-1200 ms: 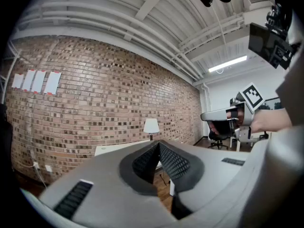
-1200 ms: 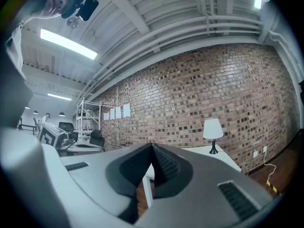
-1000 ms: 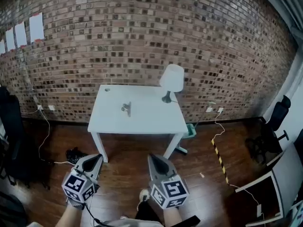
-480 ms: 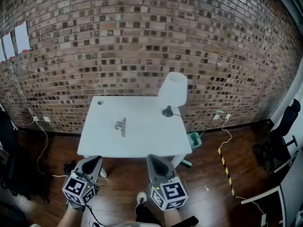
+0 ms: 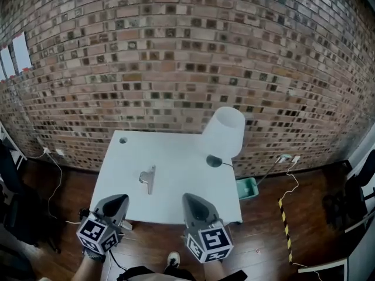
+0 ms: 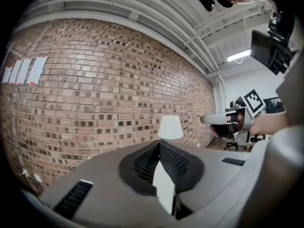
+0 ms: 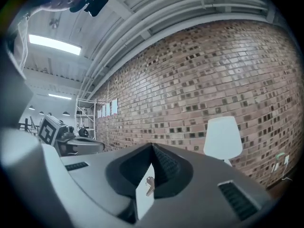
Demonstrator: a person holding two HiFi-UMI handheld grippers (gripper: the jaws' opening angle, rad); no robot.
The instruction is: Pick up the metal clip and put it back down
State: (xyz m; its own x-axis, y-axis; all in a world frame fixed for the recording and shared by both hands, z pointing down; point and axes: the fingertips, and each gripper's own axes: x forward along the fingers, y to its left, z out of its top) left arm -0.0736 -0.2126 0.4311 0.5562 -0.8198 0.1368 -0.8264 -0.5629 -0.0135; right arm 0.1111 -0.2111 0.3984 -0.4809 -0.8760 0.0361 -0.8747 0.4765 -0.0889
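Grey tapered left gripper (image 5: 119, 198) & right gripper (image 5: 189, 197), b/w marker cubes (image 5: 210, 243), black ribbed pads (image 6: 177, 163), poss. dark trousers (image 5: 143, 272)

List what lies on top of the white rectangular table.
A silver metal clip lies near its middle; a white shaded lamp stands far right. The shade hides the stem.

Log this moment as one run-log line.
stage: before pickup | metal clip: lying on white table, untouched | left gripper: shut, empty | right gripper: shut, empty

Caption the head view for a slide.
The left hand-held gripper and right hand-held gripper hover short of a white table bearing a metal clip and a lamp, before a brick wall.
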